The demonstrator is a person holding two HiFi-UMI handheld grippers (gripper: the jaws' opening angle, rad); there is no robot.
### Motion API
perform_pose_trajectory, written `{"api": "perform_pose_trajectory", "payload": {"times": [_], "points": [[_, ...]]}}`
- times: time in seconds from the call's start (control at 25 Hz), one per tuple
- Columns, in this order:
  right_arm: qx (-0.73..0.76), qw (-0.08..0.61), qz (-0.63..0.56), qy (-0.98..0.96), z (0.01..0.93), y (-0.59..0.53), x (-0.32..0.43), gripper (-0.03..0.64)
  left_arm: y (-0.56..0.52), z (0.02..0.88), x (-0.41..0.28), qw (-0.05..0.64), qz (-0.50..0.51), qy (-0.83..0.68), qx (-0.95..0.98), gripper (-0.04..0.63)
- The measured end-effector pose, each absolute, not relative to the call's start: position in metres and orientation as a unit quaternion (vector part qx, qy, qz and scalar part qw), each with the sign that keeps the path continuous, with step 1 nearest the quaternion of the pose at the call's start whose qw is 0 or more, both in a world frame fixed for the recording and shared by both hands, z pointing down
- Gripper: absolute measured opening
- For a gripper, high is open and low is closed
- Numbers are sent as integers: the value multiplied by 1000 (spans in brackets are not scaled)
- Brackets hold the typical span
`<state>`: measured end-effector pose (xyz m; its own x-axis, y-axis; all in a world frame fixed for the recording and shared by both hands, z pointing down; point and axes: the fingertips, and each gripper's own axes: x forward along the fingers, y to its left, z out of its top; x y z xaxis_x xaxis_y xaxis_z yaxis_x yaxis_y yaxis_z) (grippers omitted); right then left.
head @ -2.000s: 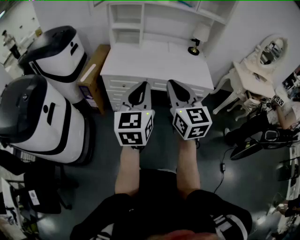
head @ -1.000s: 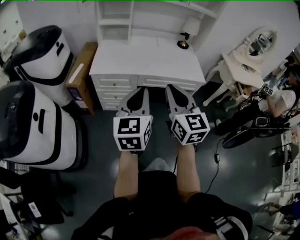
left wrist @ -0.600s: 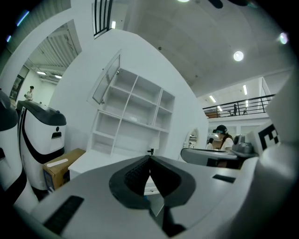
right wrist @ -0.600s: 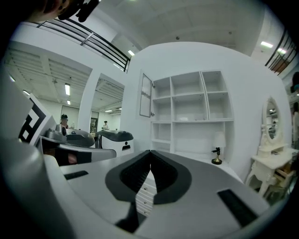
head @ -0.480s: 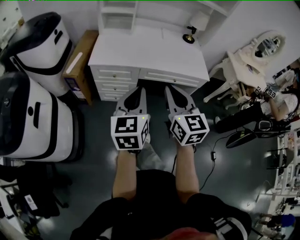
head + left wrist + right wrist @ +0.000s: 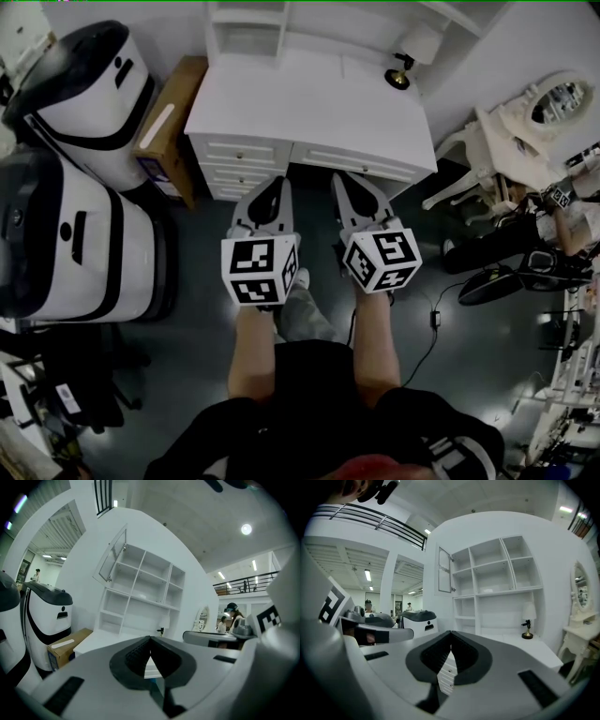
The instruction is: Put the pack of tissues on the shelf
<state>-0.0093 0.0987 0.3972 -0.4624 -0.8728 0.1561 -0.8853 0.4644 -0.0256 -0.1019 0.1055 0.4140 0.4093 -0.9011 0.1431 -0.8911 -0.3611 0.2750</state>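
Over the last two seconds the white table [image 6: 309, 103] has come to sit a little broader in the head view. Its lamp [image 6: 401, 73] has drifted up and to the right. A trouser leg [image 6: 305, 321] now shows over the dark floor [image 6: 197, 356] below the left gripper [image 6: 277, 180]. The two grippers keep side by side as before.

From the left, the head view shows a near white-and-black machine [image 6: 66, 244] and a far machine [image 6: 89, 89] behind it. Next comes a cardboard box [image 6: 167, 127] against the table's left end. The left gripper and the right gripper [image 6: 343, 176] point at the table's drawer front, near each other but apart. Farther right stands a white dressing table [image 6: 506, 141] with an oval mirror [image 6: 562, 101].

Only the gripper views show the shelf [image 6: 140, 590] whole, rising from the back of the table with a door [image 6: 111, 555] swung open at its upper left. The head view cuts it down to its lowest compartments. The left gripper view shows the left fingers closed tip to tip with nothing between them, and the right gripper view shows the same of the right fingers. Both gripper views also catch a small pale thing [image 6: 487, 591] on a middle board of the shelf, which the head view misses. It is too small to tell whether it is the pack of tissues.
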Motion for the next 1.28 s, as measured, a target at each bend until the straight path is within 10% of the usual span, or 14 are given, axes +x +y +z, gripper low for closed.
{"api": "perform_pose_trajectory", "payload": {"times": [1.28], "points": [[523,-35,66,-849,365,-77,130,20,-66,373,14,98,7,-549,830,11]]}}
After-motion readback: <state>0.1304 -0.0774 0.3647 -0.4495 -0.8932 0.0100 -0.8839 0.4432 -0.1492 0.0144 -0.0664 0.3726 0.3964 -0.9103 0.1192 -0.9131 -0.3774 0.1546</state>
